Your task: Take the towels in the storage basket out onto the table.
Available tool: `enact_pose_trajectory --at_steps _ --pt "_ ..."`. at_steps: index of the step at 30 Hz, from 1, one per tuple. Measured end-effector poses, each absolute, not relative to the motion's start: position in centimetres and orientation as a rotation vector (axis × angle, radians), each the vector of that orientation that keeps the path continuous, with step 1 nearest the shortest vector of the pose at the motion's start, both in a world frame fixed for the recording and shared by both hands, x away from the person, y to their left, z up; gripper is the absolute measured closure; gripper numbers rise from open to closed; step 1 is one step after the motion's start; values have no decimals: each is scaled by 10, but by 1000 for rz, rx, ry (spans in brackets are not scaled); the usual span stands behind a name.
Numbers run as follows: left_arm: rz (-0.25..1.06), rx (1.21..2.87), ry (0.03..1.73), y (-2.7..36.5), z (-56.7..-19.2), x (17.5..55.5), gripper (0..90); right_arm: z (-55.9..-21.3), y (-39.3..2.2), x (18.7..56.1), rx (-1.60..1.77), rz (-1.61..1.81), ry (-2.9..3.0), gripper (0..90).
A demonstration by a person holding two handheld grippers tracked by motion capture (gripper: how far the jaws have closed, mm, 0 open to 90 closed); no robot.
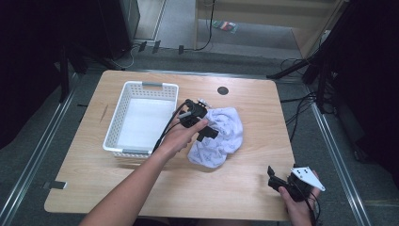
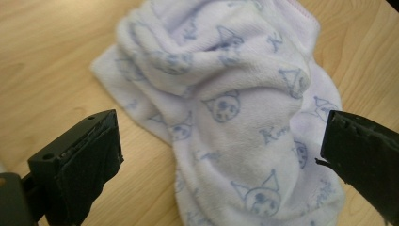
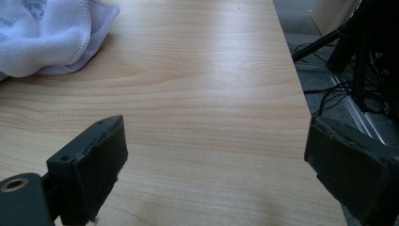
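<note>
High view: I see 1 white towel (image 1: 217, 136) crumpled mid-table (image 1: 254, 188), just right of 1 white basket (image 1: 141, 117); L gripper (image 1: 202, 125) over its left edge, R gripper (image 1: 282, 181) near the front-right edge, bare wood between. L gripper view: jaws wide apart above the towel (image 2: 235, 108), nothing clamped. R gripper view: jaws apart over bare wood, towel corner (image 3: 51, 37) far left.

Light wood table (image 1: 254, 188) on grey floor (image 1: 28, 155); cables (image 1: 301, 113) trailing right; pale wooden furniture (image 1: 263, 14) behind.

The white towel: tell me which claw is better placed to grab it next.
Left. The left claw hangs open right over the white towel, its jaws on either side of the cloth. The right claw sits open near the table's near edge, well apart from it.
</note>
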State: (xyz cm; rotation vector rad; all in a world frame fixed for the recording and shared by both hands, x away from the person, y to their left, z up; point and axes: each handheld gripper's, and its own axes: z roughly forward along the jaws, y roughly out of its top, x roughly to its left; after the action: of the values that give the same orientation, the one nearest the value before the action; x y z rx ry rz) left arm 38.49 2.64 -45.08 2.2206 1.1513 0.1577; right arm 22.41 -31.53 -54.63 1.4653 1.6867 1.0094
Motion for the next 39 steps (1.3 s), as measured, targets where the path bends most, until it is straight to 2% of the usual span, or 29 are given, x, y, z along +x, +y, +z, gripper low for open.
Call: enact_pose_trajectory --at_steps 22,39 --pt "298 2117 1184 97 -411 376 0 -546 -315 224 1465 1004 1685 64" --pt "346 2014 1271 161 -407 369 0 -546 -314 224 1465 995 1686 64"
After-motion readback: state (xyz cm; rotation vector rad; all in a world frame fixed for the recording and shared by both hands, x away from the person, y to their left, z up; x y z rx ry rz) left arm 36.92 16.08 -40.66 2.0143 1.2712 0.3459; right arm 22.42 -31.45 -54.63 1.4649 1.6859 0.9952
